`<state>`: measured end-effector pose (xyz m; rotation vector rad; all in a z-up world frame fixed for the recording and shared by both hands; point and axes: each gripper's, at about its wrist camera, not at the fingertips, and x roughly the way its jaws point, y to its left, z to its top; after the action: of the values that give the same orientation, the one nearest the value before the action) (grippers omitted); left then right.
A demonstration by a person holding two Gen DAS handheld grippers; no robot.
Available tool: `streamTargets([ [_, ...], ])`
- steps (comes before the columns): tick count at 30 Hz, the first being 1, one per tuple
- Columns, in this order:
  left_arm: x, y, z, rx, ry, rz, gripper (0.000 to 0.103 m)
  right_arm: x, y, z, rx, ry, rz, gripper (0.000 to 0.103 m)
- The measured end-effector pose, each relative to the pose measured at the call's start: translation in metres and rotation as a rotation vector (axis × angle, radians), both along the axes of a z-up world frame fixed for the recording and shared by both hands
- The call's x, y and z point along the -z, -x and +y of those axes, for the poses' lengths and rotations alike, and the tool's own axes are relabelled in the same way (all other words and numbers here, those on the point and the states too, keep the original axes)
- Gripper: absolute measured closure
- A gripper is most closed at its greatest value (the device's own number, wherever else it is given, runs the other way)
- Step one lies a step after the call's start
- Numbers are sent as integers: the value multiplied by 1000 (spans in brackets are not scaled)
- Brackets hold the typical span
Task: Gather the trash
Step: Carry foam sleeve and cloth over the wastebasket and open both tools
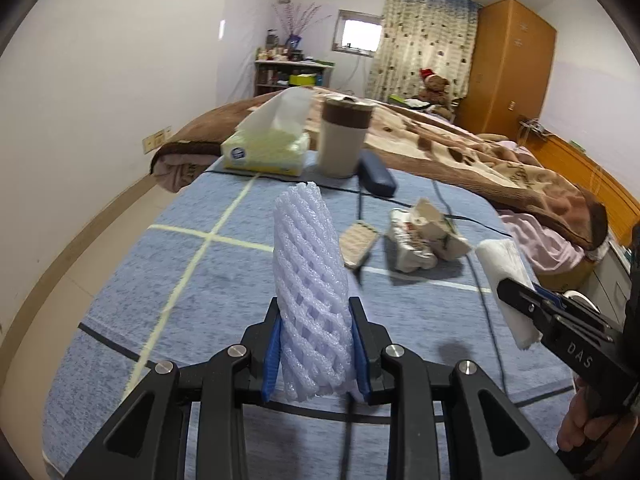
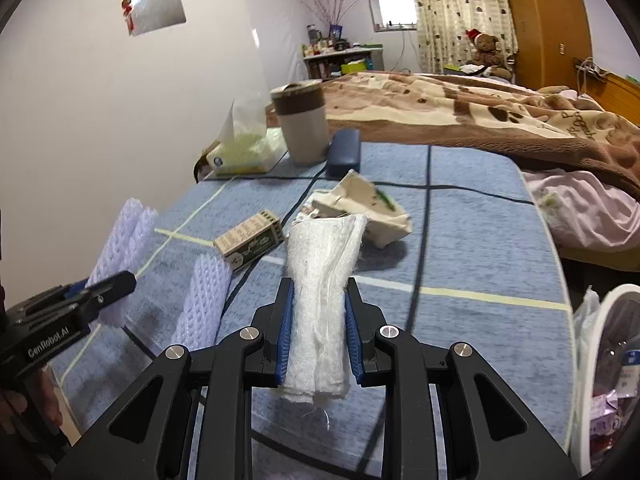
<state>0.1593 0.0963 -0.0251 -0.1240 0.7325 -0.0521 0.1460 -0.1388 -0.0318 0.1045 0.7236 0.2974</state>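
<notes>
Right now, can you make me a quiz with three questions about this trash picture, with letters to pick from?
1. Where is the small printed box?
A. lying on the blue bedsheet
B. inside the cup
C. on the wardrobe

2. What colour is the foam net in the left gripper?
A. green
B. pale purple
C. black

3. What is the right gripper doing?
A. hanging open
B. clamped on a white cloth roll
C. holding the cup

Answers:
1. A, the box lies flat on the sheet beside the crumpled carton.
2. B, the net between the fingers looks pale purple.
3. B, both blue pads press against the roll's sides.
</notes>
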Motion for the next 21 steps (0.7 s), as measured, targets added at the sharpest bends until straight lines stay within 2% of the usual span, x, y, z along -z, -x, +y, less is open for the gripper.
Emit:
streamTargets([
  [9,-17,12,-46,104,-7,-43,72,-17,19,-35,68,1,-66,79],
  [21,-28,28,-127,269,-24,-75,72,-22,44,-94,198,4,-91,79],
])
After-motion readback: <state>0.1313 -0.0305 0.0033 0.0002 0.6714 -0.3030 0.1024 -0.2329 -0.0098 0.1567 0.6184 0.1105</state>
